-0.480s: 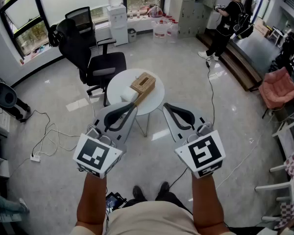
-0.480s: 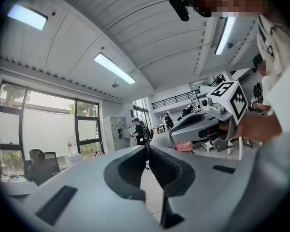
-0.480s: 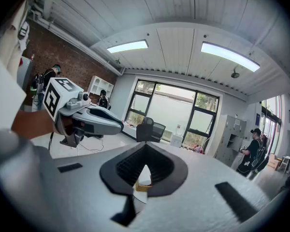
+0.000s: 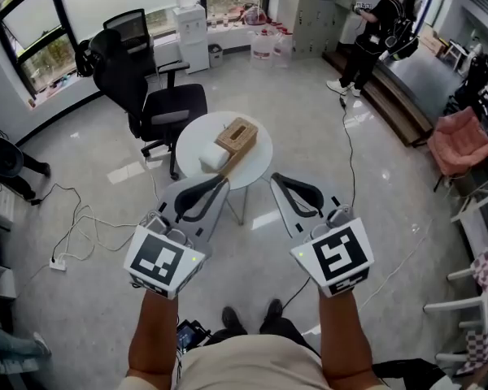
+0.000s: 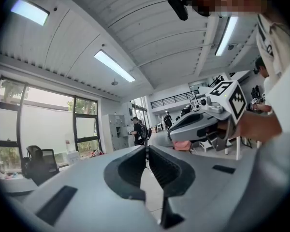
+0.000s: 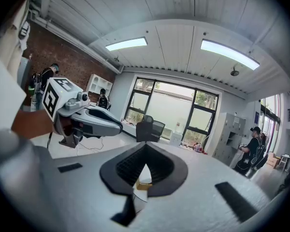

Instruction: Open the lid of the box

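Table (image 4: pixel 193 143): box (image 4: pixel 237 139) seemingly near rim

We looked down on a glossy grey floor (image 4: pixel 81 315) with a round white table (image 4: pixel 199 132), a black office chair (image 4: pixel 172 104) and a pink armchair (image 4: pixel 459 145). Tall windows (image 4: pixel 41 55) and ceiling strip lights (image 6: pixel 227 52) lit the room.

Place: open-plan office.
Seating: black swivel chair (image 4: pixel 150 96) by a round white table (image 4: pixel 198 133).
Walls: tall dark-framed windows (image 4: pixel 32 51), grey lockers (image 4: pixel 313 15).
Supplies: water dispenser (image 4: pixel 193 37), spare water bottles (image 4: pixel 264 47).
Floor: power strip (image 4: pixel 58 262) with loose cables.
Ceiling: strip lights (image 6: pixel 229 52).
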`<control>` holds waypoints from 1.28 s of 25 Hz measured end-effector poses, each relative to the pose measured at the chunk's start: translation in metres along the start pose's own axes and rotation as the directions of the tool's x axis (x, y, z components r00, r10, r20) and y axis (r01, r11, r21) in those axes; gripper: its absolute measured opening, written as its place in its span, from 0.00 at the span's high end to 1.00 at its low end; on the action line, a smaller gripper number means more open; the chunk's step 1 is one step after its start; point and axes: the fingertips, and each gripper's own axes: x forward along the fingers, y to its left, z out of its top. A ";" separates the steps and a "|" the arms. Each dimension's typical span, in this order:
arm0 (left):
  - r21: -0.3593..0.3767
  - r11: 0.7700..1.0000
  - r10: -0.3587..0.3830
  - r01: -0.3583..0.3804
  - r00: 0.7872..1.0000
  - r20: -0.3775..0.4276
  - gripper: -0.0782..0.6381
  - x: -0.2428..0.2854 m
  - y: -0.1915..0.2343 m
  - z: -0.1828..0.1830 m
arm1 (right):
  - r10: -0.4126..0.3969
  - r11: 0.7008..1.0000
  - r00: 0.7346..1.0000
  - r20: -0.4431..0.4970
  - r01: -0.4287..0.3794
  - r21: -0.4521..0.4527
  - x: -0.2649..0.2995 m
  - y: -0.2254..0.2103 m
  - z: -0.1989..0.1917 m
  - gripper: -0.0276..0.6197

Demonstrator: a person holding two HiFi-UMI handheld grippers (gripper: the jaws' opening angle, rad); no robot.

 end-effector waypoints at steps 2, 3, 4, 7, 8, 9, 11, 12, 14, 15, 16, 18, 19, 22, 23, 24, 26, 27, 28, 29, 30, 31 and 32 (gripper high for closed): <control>-0.003 1.000 -0.004 0.004 1.000 0.000 0.86 -0.001 0.002 -0.001 | -0.013 1.000 1.000 0.001 0.013 -0.004 0.002 -0.001 0.000 0.97; -0.003 1.000 -0.007 0.007 1.000 0.003 0.86 -0.001 0.003 -0.001 | -0.017 1.000 1.000 -0.002 0.017 -0.002 0.003 0.000 0.000 0.97; -0.003 1.000 -0.010 0.010 1.000 0.005 0.86 -0.002 0.005 -0.001 | -0.019 1.000 1.000 -0.006 0.019 0.000 0.004 0.001 0.001 0.97; -0.007 1.000 -0.021 0.021 1.000 0.004 0.86 -0.004 0.010 -0.005 | -0.027 1.000 1.000 -0.006 0.027 0.008 0.010 0.004 0.003 0.97; -0.009 1.000 -0.026 0.026 1.000 0.005 0.86 -0.004 0.010 -0.005 | -0.029 0.999 1.000 -0.003 0.029 0.012 0.011 0.004 0.003 0.97; -0.009 0.999 -0.032 0.032 0.999 0.009 0.86 -0.004 0.010 -0.005 | -0.032 0.999 0.999 0.002 0.032 0.017 0.011 0.004 0.003 0.97; -0.005 0.999 -0.037 0.037 0.999 0.019 0.86 -0.006 0.014 -0.003 | -0.037 0.999 0.999 0.012 0.037 0.024 0.013 0.006 0.007 0.97; -0.004 0.999 -0.034 0.035 0.999 0.018 0.86 -0.007 0.018 -0.003 | -0.042 0.999 0.999 0.018 0.042 0.025 0.017 0.007 0.010 0.97; -0.011 0.999 -0.033 0.033 0.999 0.010 0.86 -0.010 0.028 -0.006 | -0.050 0.999 0.998 0.025 0.050 0.021 0.025 0.010 0.012 0.97; -0.016 0.999 -0.036 0.036 0.999 0.009 0.86 -0.011 0.030 -0.008 | -0.050 0.999 0.998 0.023 0.049 0.020 0.028 0.012 0.012 0.97; -0.020 0.999 -0.041 0.041 0.999 0.011 0.86 -0.011 0.032 -0.011 | -0.045 0.999 0.999 0.017 0.045 0.022 0.031 0.013 0.011 0.97; -0.028 0.998 -0.049 0.050 0.999 0.009 0.86 -0.008 0.032 -0.015 | -0.033 0.999 0.999 0.004 0.033 0.027 0.036 0.013 0.009 0.97; -0.030 0.998 -0.051 0.051 0.999 0.006 0.86 -0.006 0.033 -0.017 | -0.029 0.999 1.000 0.004 0.029 0.027 0.038 0.011 0.008 0.97; -0.026 0.999 -0.033 0.033 0.999 0.003 0.86 0.001 0.040 -0.018 | -0.027 1.000 1.000 0.016 0.027 0.013 0.048 0.001 0.005 0.97; -0.022 0.999 -0.025 0.025 1.000 0.003 0.86 0.003 0.044 -0.018 | -0.023 1.000 1.000 0.019 0.023 0.011 0.052 -0.001 0.005 0.97; -0.018 1.000 -0.017 0.017 1.000 0.004 0.86 0.006 0.048 -0.019 | -0.018 1.000 1.000 0.021 0.017 0.011 0.056 -0.004 0.004 0.97; -0.010 1.000 -0.006 0.006 1.000 0.005 0.86 0.014 0.052 -0.023 | -0.003 1.000 1.000 0.027 0.003 0.012 0.063 -0.011 0.003 0.97; -0.009 1.000 -0.002 0.002 1.000 0.002 0.86 0.019 0.054 -0.024 | 0.003 1.000 1.000 0.030 -0.004 0.012 0.066 -0.016 0.002 0.97; -0.009 1.000 0.005 -0.005 1.000 -0.004 0.86 0.025 0.056 -0.024 | 0.010 1.000 0.999 0.034 -0.010 0.013 0.069 -0.021 0.002 0.97; -0.012 1.000 0.012 -0.012 1.000 -0.012 0.86 0.030 0.058 -0.022 | 0.016 1.000 0.999 0.035 -0.017 0.014 0.073 -0.027 0.001 0.97; -0.018 1.000 0.014 -0.015 1.000 -0.020 0.86 0.036 0.060 -0.022 | 0.024 1.000 0.999 0.035 -0.025 0.017 0.077 -0.032 0.000 0.97; -0.024 1.000 0.014 -0.014 1.000 -0.028 0.86 0.042 0.061 -0.023 | 0.033 0.999 0.999 0.033 -0.033 0.021 0.080 -0.038 -0.002 0.97; -0.030 0.999 0.014 -0.015 0.999 -0.036 0.86 0.049 0.062 -0.024 | 0.040 0.999 0.999 0.032 -0.041 0.025 0.083 -0.044 -0.003 0.97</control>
